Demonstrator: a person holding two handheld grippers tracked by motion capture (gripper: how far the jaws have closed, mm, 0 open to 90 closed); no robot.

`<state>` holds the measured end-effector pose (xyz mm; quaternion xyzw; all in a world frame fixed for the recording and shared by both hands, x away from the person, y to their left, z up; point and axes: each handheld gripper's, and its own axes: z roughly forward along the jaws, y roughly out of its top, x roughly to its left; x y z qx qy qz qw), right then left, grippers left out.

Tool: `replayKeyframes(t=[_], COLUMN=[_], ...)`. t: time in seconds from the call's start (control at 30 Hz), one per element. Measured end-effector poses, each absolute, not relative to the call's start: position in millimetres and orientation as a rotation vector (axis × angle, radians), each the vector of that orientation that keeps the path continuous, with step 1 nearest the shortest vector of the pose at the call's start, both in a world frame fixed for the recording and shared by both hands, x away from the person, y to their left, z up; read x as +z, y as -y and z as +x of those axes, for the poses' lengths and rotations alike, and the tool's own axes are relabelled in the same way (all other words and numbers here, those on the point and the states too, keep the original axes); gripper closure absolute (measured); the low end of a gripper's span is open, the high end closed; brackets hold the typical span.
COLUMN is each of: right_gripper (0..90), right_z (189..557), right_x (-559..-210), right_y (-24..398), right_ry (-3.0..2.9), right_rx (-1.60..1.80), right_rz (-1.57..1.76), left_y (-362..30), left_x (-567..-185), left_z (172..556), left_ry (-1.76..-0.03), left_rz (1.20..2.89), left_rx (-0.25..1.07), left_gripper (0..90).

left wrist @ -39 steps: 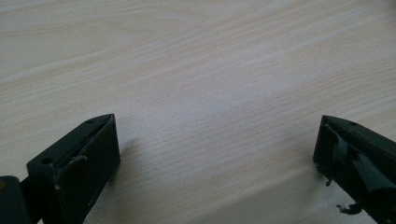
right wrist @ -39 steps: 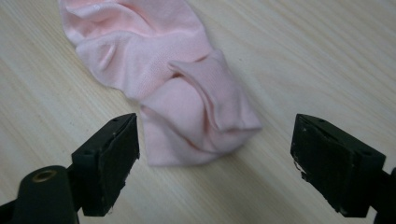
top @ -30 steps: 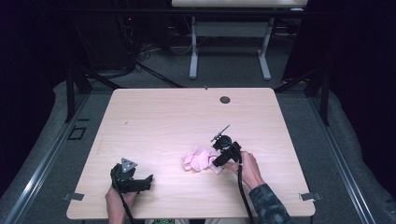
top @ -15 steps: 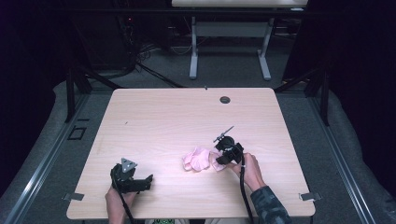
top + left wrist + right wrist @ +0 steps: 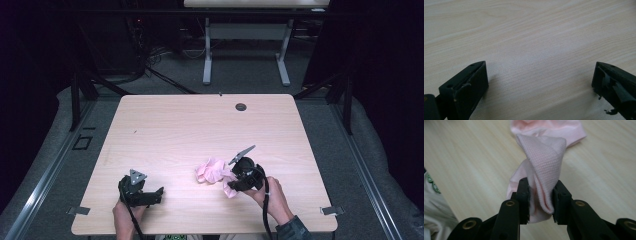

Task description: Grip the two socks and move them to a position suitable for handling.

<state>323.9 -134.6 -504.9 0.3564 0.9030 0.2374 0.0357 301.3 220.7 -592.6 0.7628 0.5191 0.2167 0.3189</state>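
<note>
Your right gripper [image 5: 540, 200] has its jaws squeezed on a fold of the pink cloth [image 5: 214, 171], which lies near the front of the desk [image 5: 190, 125]. Your left gripper [image 5: 540, 82] sits low with jaws spread wide.

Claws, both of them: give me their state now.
Left claw: open, holding nothing, over bare table.
Right claw: shut on the pink cloth.

Right gripper [image 5: 234, 181] is drawing back toward the person with the pink cloth [image 5: 214, 171] pinched, dragging one end nearer the worktop's [image 5: 190, 125] front edge, cloth stretching out.
</note>
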Motion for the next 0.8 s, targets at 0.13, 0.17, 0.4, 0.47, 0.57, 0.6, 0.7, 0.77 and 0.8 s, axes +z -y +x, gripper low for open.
replayKeyframes(t=[0.13, 0.17, 0.4, 0.47, 0.57, 0.6, 0.7, 0.77, 0.8], right_gripper=[70.5, 70.3, 69.7, 69.4, 68.9, 68.6, 68.3, 68.3, 67.9], right_z=[315.2, 309.3, 297.0, 294.7, 290.8, 289.6, 285.8, 284.2, 282.0], right_x=[-510.2, -515.1, -532.0, -536.3, -542.8, -544.9, -547.7, -548.1, -548.3], right_y=[129.4, 125.8, 118.2, 117.0, 114.4, 113.6, 111.8, 111.2, 109.3], right_ry=[-2.813, -2.832, -2.889, -2.9, -2.917, -2.923, -2.918, -2.908, -2.901], right_rx=[0.723, 0.721, 0.674, 0.668, 0.64, 0.63, 0.601, 0.612, 0.589], right_rz=[1.067, 1.059, 1.036, 1.031, 1.025, 1.02, 1.008, 1.012, 0.997], left_y=[-220.9, -221.0, -220.8, -220.8, -220.8, -220.8, -220.8, -220.8, -220.8], left_x=[-592.5, -592.5, -592.6, -592.6, -592.6, -592.6, -592.6, -592.6, -592.6], left_z=[301.4, 301.5, 301.4, 301.4, 301.4, 301.4, 301.4, 301.4, 301.3], left_ry=[-1.363, -1.361, -1.364, -1.364, -1.365, -1.365, -1.365, -1.365, -1.365], left_rz=[2.008, 2.009, 2.006, 2.006, 2.006, 2.006, 2.006, 2.006, 2.007], left_rx=[0.57, 0.57, 0.57, 0.571, 0.57, 0.57, 0.57, 0.57, 0.57], left_gripper=[0.2, 0.2, 0.2, 0.2, 0.2, 0.3, 0.2, 0.2, 0.2])
